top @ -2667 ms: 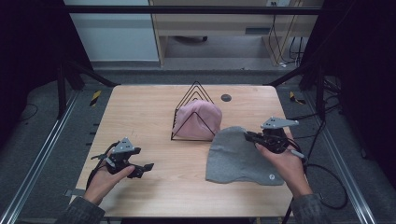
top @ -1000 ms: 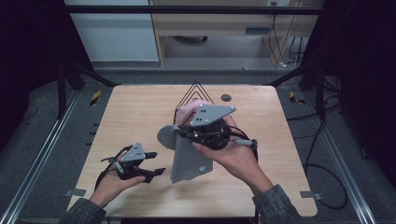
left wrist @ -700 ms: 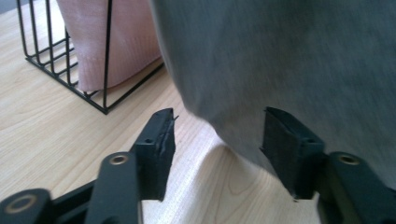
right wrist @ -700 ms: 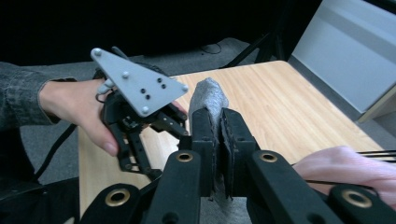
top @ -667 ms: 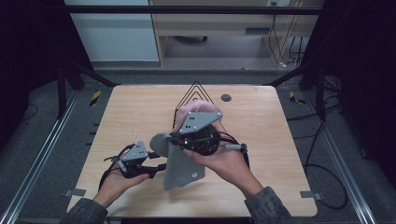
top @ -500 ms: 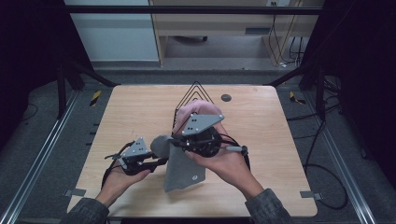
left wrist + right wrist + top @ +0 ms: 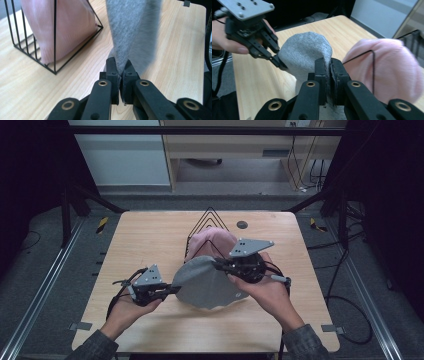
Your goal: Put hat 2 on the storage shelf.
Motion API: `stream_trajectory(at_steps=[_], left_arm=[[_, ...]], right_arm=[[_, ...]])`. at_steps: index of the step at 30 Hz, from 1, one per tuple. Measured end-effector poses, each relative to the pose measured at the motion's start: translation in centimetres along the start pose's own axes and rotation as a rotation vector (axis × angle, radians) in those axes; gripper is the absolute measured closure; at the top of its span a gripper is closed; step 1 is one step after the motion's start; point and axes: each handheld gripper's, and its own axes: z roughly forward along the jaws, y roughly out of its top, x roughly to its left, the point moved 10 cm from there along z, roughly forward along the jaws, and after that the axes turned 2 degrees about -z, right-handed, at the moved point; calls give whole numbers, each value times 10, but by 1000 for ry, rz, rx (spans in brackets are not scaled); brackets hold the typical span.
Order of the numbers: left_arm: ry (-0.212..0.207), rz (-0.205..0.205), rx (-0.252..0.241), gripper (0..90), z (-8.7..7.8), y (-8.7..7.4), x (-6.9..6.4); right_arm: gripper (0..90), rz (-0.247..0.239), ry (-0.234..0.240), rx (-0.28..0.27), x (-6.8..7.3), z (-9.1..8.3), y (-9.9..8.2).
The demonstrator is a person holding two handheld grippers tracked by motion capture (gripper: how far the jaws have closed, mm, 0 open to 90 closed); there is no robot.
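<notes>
Grey hat (image 7: 207, 282): it hangs stretched between the two grippers, over the middle of the wooden table (image 7: 150, 240). Its bottom edge droops toward the tabletop.
Left gripper (image 7: 170, 290): at 9 o'clock from the grey hat. Its jaws are pinched tight on the hat's edge.
Right gripper (image 7: 220, 265): at 2 o'clock from the grey hat. Its jaws are squeezed on a fold of the same hat.
Pink hat (image 7: 210, 245): at 12 o'clock from the grey hat, sitting inside the black wire rack (image 7: 207, 220).
Small dark round thing (image 7: 242, 225): on the table at 1 o'clock, just beside the rack.
</notes>
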Motion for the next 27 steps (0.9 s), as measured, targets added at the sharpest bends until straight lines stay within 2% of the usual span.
stream_trajectory(at_steps=[4, 9, 14, 17, 22, 27], left_arm=[[12, 17, 13, 870, -8, 25, 3], [19, 7, -10, 871, -22, 62, 8], [39, 42, 16, 873, -33, 94, 13], [63, 64, 34, 873, -37, 114, 21], [64, 80, 21, 873, -41, 136, 22], [96, 88, 11, 873, -44, 158, 33]], right_arm=[[851, 27, -25, -38, -12, -12, 8], [851, 41, -45, -83, -25, -33, 27], [852, 45, -73, -101, -40, -51, 49], [852, 55, -81, -109, -48, -57, 60], [852, 74, -96, -126, -63, -68, 78], [852, 86, -120, -140, -77, -75, 93]])
